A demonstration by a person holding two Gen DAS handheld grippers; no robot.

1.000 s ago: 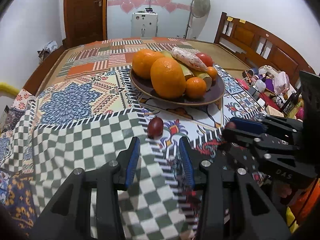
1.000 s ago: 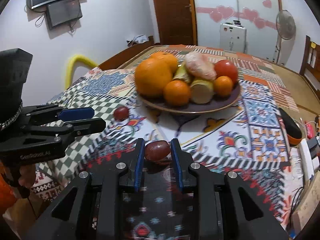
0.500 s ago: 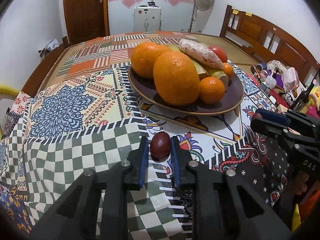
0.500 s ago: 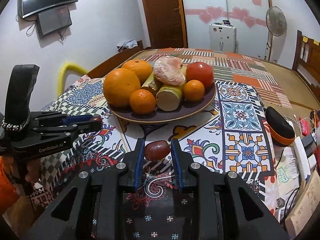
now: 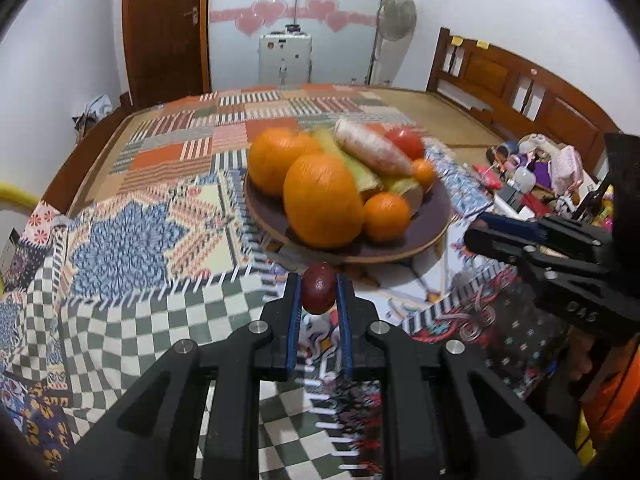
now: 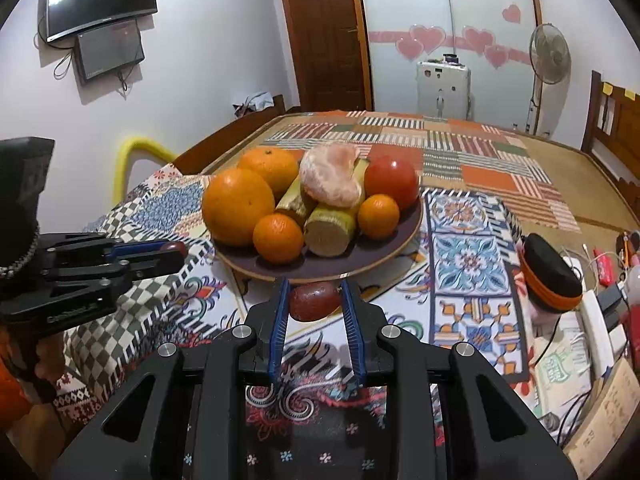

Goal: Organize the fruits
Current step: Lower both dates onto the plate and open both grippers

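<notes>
The left gripper (image 5: 318, 290) is clamped on a small dark red fruit (image 5: 318, 288), its blue pads pressing the fruit from both sides, with the fruit held upright at the very tips and clear of the patterned tablecloth (image 5: 120, 240) below. The right gripper (image 6: 316, 300) is likewise closed on a second dark red fruit (image 6: 315, 300), which lies sideways between its pads, just in front of the near rim of the plate (image 6: 404, 236). In the right wrist view the left gripper (image 6: 176, 250) reaches in from the left edge, its fruit showing as a small red knob at the tips, near the plate's left side. In the left wrist view the right gripper (image 5: 476, 230) comes in from the right, level with the plate's right rim; its fruit is barely visible there. The dark plate sits on the tablecloth and is heaped with two large oranges (image 6: 238, 206), two small tangerines (image 6: 278, 238), a red tomato (image 6: 390, 180), a peeled citrus (image 6: 330, 178) and cut yellowish stalk pieces (image 6: 330, 230). To the right of the plate, near the table edge, lies a black and orange case (image 6: 550, 276) among clutter. A standing fan (image 6: 550, 54) and a wooden door (image 6: 324, 32) stand at the far wall
</notes>
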